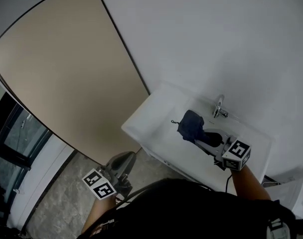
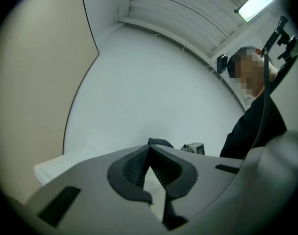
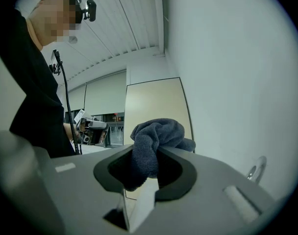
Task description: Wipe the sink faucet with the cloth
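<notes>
one dark blue-grey cloth [image 1: 192, 125] is clamped between the jaws of the right gripper [image 1: 200, 135]. it is bunched into a soft, knitted lump that bulges past the jaw tips. it is held over the basin of the white sink [image 1: 141, 119], near the chrome faucet [image 1: 219, 106] but apart from it, to the faucet's lower left in the head view. the faucet is seen upright at the sink's back rim, close against the white wall [image 1: 216, 34]. the left gripper [image 1: 122, 162] is kept outside the basin, below the sink's front edge and over the grey floor [image 1: 57, 203]. its jaws are pressed together on nothing. a beige panel [image 1: 67, 73] is set just left of the sink, so that side is closed in. open room is left above the basin and in front of it.
</notes>
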Available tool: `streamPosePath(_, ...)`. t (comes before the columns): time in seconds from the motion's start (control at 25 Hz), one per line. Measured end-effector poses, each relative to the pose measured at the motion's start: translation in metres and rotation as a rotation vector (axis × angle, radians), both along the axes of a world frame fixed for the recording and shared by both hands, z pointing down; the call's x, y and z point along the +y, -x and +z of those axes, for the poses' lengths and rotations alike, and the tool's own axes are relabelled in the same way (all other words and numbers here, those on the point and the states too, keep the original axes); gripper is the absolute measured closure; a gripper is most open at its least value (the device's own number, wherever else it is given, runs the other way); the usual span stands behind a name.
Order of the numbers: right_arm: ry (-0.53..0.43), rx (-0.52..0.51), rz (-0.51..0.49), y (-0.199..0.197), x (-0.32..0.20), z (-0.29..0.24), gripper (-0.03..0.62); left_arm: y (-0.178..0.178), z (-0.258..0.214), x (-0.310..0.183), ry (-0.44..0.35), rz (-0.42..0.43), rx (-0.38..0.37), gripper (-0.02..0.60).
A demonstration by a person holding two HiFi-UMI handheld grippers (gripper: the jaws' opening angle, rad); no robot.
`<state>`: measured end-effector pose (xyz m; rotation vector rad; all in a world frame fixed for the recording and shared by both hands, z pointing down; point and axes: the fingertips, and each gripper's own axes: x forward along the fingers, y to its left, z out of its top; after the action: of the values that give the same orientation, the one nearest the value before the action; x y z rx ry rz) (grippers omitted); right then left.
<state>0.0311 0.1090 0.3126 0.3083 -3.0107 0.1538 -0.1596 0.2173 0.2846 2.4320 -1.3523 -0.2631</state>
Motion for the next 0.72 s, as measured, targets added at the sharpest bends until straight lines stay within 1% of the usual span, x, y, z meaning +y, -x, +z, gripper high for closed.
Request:
streamPosePath(0.12,0.012,-0.014,0.035,-0.022,-0.036,0.001,0.502,-0.029,-0.001,-0.045,0.017,0.071,-0.031,0.581)
streamPosePath(0.24,0.037,-0.011,0.086,-0.032,-0.045,-0.001,0.502,-0.034,-0.010,-0.068,0.027,0.132,-0.035,0.581)
streamPosePath(0.32,0.056,0.000,0.138,-0.054,-0.056,0.011,0.502,-0.048,-0.005,-0.092,0.031,0.182,-0.031,0.581)
streamPosePath(0.44,0.095,0.015,0.255,-0.093,-0.074,0.038,0.502,-0.076,0.016,-0.138,0.056,0.291,-0.017,0.581)
streamPosePath(0.56,0.103,0.048,0.388,-0.113,-0.083,0.048,0.502,-0.092,0.030,-0.172,0.064,0.432,0.007,0.581)
streamPosePath(0.64,0.095,0.082,0.483,-0.119,-0.087,0.047,0.502,-0.095,0.032,-0.192,0.046,0.523,0.026,0.581)
streamPosePath(0.72,0.103,0.104,0.565,-0.116,-0.092,0.048,0.502,-0.085,0.033,-0.207,0.043,0.578,0.031,0.581)
